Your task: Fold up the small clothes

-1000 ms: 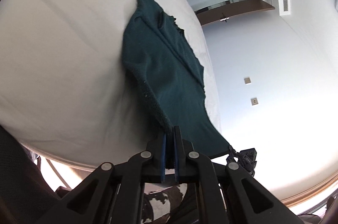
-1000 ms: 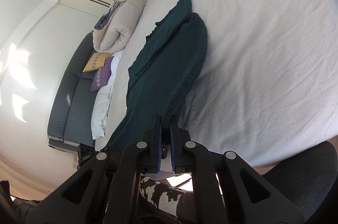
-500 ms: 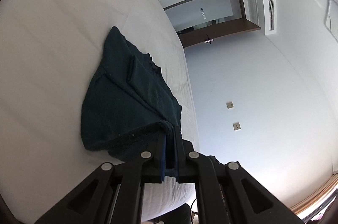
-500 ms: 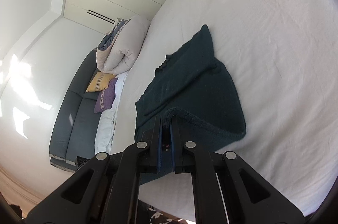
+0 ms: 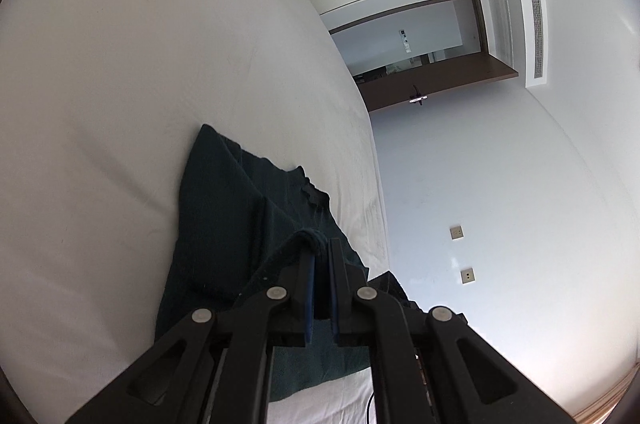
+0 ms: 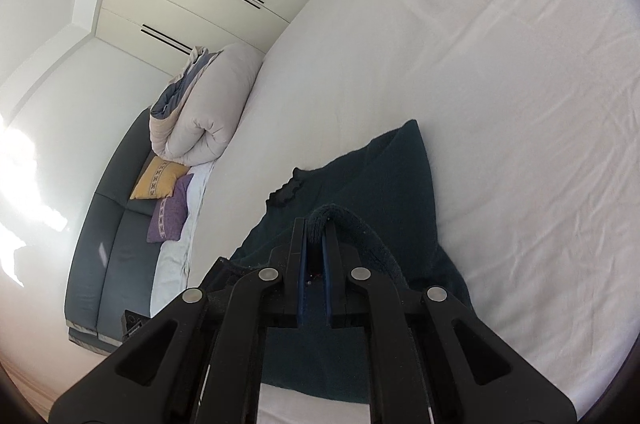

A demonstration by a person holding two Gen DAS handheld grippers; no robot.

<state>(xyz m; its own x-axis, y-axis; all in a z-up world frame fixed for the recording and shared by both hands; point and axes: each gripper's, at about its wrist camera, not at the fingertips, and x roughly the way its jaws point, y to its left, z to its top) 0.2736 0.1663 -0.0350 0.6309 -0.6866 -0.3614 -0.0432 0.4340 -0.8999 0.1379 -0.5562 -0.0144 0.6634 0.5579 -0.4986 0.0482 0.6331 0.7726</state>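
Note:
A dark green knit garment (image 5: 224, 208) lies on the white bed sheet (image 5: 120, 84), its near edge lifted and doubled over the far part. My left gripper (image 5: 320, 248) is shut on that raised hem, which bulges out above the fingertips. In the right wrist view the same dark green garment (image 6: 384, 184) spreads toward the far end of the bed sheet (image 6: 500, 84). My right gripper (image 6: 314, 230) is shut on another bunch of the hem. Both grippers hold the fold above the lower layer of cloth.
A rolled beige duvet (image 6: 204, 104) sits at the far end of the bed. Beside the bed stands a dark grey sofa (image 6: 104, 244) with a yellow cushion (image 6: 158, 178) and a purple cushion (image 6: 170, 210). An open doorway (image 5: 420, 60) and wall sockets (image 5: 456, 232) are on the left view's right.
Both grippers have carried the near hem forward over the bed, away from its edge. The garment, stretched out long before, is now folded over itself and looks much shorter.

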